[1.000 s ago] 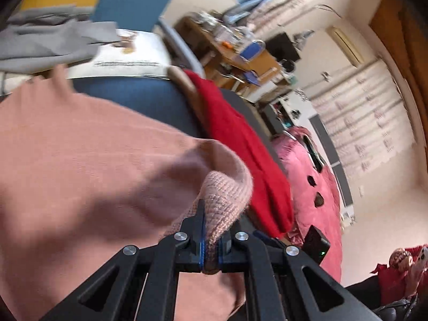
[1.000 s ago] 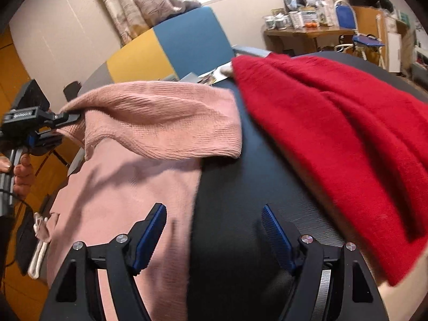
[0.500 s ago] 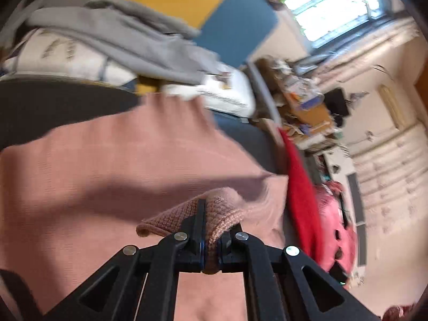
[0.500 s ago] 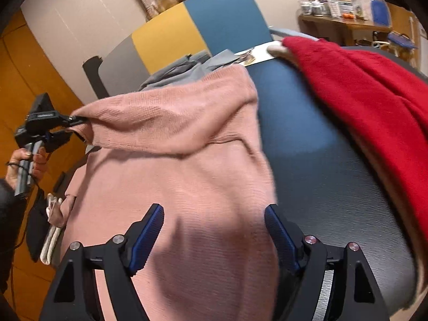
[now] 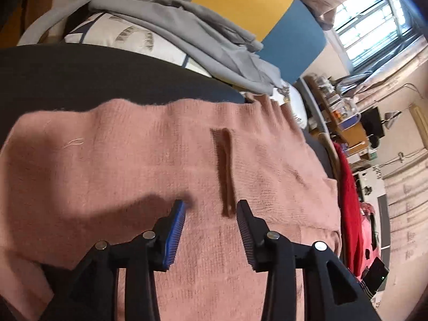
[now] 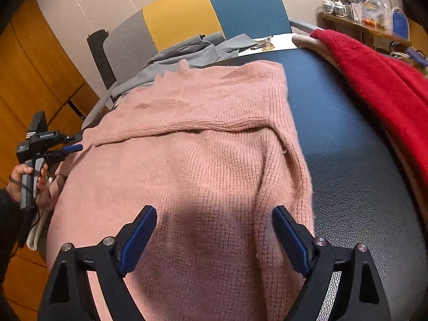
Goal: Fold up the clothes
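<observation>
A pink knitted sweater (image 6: 203, 160) lies spread on the black table (image 6: 347, 160), its upper part folded over toward me. In the left wrist view the same sweater (image 5: 133, 160) fills the frame. My left gripper (image 5: 211, 214) hovers over it, jaws opening, with nothing pinched between the pads. From the right wrist view the left gripper (image 6: 73, 144) shows at the sweater's left edge, held by a hand (image 6: 26, 176). My right gripper (image 6: 214, 222) hangs above the near part of the sweater, jaws opening wide and empty.
A red sweater (image 6: 374, 80) lies along the table's right side, also seen as a red sweater (image 5: 347, 187) in the left view. Grey clothes (image 6: 187, 50) and a patterned pillow (image 5: 120, 34) sit behind, before a grey, yellow and blue headboard (image 6: 187, 18). A cluttered desk (image 6: 361, 18) stands at the back right.
My left gripper carried the sweater's edge across, laid it down and let it go; its jaws now stand apart. The right gripper shifted over the sweater and spread wider.
</observation>
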Motion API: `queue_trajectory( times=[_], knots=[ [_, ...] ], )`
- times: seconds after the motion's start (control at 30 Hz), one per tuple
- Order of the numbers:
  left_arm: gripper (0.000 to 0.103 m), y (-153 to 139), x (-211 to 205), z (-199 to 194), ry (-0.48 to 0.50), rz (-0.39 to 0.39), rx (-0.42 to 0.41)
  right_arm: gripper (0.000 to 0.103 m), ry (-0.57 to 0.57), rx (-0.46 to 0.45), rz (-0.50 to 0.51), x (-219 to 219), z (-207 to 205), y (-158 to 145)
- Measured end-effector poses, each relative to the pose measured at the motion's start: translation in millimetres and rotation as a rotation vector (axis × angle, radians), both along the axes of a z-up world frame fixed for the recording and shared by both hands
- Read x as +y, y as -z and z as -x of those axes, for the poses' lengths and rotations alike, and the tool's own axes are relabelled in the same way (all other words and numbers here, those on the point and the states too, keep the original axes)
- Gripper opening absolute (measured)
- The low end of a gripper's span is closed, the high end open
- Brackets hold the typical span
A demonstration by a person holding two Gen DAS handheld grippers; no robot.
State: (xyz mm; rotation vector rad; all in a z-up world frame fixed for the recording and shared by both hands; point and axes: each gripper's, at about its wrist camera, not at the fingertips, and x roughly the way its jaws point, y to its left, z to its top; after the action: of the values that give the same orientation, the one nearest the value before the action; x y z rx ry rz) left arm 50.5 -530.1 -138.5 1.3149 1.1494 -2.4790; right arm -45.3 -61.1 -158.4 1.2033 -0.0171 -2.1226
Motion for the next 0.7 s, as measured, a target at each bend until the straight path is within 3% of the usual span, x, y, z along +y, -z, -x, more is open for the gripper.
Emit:
queue_trajectory(
  times=[0.17, 0.37, 0.4, 0.43, 0.47, 0.53, 0.7],
  knots=[
    [0.054, 7, 6, 27, 0.014, -0.036, 0.013, 0.089, 0.001, 0.046, 0.001, -4, 5, -16],
    [0.052, 8, 20, 57, 0.032, 0.056, -0.030, 0.089, -0.005, 0.160, -0.036, -21, 23, -33],
    [0.049, 7, 22, 58, 0.034, 0.075, -0.036, 0.089, -0.007, 0.174, -0.038, -24, 27, -34],
    [0.016, 6, 25, 60, 0.036, 0.095, -0.042, 0.087, -0.010, 0.181, -0.033, -27, 32, -36],
    [0.004, 6, 27, 60, 0.044, 0.103, -0.046, 0.086, -0.013, 0.190, -0.031, -30, 37, -37],
    [0.004, 3, 33, 59, 0.059, 0.121, -0.031, 0.078, -0.014, 0.201, -0.044, -39, 49, -37],
    [0.004, -16, 32, 28, -0.004, 0.107, 0.084, 0.074, 0.018, 0.141, -0.031, -53, 81, -29]
  ],
)
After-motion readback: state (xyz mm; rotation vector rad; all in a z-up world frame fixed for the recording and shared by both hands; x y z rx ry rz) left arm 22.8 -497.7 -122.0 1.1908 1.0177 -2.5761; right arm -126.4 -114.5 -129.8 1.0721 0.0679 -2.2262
